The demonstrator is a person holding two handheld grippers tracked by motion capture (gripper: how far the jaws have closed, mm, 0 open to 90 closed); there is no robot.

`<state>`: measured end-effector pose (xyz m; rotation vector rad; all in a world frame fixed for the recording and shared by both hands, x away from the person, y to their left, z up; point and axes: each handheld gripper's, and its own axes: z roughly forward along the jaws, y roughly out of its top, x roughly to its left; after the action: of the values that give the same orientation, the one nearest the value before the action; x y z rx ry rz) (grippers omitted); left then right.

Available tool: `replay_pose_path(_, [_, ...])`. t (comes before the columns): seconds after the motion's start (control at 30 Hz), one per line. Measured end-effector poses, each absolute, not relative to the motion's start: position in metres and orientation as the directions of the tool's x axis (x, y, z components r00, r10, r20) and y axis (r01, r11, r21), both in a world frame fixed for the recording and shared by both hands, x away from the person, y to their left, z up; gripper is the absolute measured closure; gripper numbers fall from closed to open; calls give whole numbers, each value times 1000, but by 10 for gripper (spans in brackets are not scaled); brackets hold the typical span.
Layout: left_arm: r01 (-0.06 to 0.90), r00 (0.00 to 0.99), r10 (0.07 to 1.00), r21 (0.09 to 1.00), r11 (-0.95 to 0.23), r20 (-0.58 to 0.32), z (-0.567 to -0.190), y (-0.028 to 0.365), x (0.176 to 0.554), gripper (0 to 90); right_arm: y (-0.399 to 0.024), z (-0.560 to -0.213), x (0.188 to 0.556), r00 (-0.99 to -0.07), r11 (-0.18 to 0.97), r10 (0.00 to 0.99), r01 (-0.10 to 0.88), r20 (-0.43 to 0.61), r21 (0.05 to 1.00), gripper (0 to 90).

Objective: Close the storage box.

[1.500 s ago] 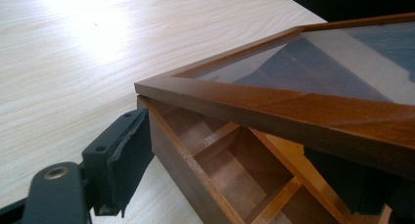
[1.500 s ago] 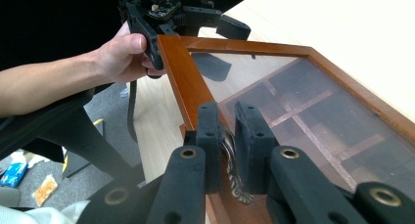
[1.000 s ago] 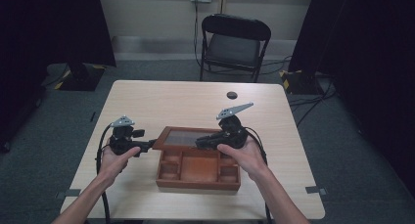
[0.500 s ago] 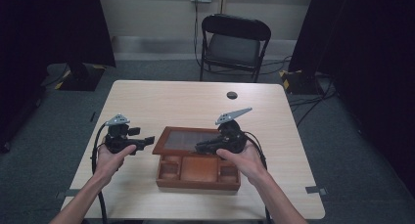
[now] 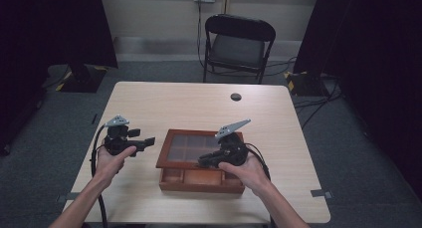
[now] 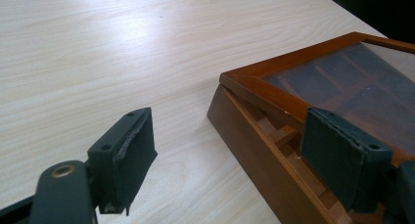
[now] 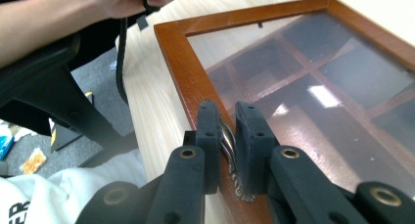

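Reddish-brown wood frames the compartment box (image 5: 201, 174), which sits on the pale worktop (image 5: 199, 106) near the person's edge, a little right of centre. Its glass-paned lid (image 5: 196, 148) is tilted up at the front, so that the front row of compartments lies uncovered in the high view while the dividers farther back show through the pane. The right gripper (image 7: 228, 136) reaches over the front rail of the lid, and its jaws are closed tight on a small twisted metal handle (image 7: 229, 145) fixed to that rail; in the right gripper view the pads press on the handle from both sides. The right hand (image 5: 249, 171) holds this gripper above the box's front right part. The left gripper (image 5: 147, 142) is held just left of the box, level with its back half, pointing toward it. Its jaws stand partly apart with nothing between them; in the left gripper view one pad is over bare worktop and the other is in front of the box's near side, with the gap under the raised lid visible. A small dark round object (image 5: 236, 96) lies on the worktop well beyond the box, toward the far edge.
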<state>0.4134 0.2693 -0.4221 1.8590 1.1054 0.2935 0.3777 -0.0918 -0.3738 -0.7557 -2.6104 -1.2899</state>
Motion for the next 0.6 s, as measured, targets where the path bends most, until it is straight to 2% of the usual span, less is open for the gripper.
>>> replay_pose_path(0.1, [577,568,783,801,-158,-255,-423,269,414,202,-91,-378,377,-863,516,378,497,335,698,814])
replay_pose_path(0.6, [574,571,788,798,-183,-230,-424,267,414,203,-83,-415,368,-858,585,390,511,334,629,813])
